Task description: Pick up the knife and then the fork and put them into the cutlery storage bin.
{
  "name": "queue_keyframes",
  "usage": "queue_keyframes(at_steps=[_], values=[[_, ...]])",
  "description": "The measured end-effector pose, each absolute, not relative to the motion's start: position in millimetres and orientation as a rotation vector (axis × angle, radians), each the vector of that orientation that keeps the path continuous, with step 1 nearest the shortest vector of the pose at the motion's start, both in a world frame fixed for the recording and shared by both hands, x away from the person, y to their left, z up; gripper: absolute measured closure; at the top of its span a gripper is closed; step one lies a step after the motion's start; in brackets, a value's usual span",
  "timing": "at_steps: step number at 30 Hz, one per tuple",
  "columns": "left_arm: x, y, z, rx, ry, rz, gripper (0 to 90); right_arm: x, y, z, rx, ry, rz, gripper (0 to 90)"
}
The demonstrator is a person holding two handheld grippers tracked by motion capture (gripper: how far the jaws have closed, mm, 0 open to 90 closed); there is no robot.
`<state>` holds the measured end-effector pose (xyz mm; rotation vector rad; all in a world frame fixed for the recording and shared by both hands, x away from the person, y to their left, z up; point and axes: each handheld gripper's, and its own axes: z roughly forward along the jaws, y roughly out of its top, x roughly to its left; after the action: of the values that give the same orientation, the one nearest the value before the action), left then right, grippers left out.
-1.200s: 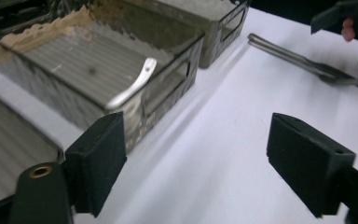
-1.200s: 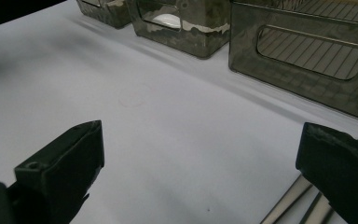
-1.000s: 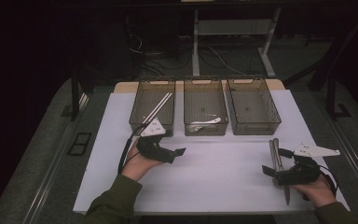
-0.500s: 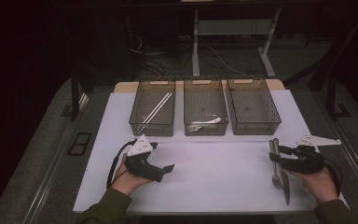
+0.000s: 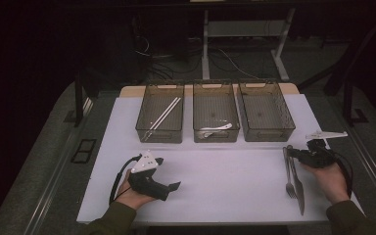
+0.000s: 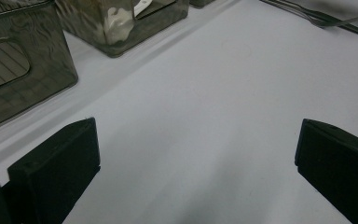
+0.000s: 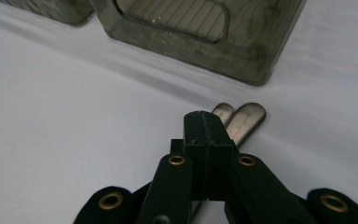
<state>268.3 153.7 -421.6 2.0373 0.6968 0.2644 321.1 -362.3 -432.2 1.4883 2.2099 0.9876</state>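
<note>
From above, the fork (image 5: 289, 172) and the knife (image 5: 297, 178) lie side by side on the white table (image 5: 225, 181), near the right edge. The right gripper (image 5: 293, 154) sits at their far ends. Its own camera shows more: the jaws have just been closing and now meet, with the two handle tips poking out behind them. I cannot tell if they pinch anything. The left gripper (image 6: 198, 154) stands wide open over bare table.
</note>
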Motion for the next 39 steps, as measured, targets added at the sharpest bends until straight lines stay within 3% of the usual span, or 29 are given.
queue_keyframes(at_steps=[24, 39], values=[[268.1, 151.3, -423.1, 2.055, 0.692, 0.243, 0.0, 306.7, -344.0, -442.8, 1.479, 2.305, 0.833, 89.7], [269.2, 151.0, -425.0, 2.055, 0.695, 0.231, 0.0, 315.4, -319.5, -442.7, 1.378, 2.44, 0.964, 89.6]])
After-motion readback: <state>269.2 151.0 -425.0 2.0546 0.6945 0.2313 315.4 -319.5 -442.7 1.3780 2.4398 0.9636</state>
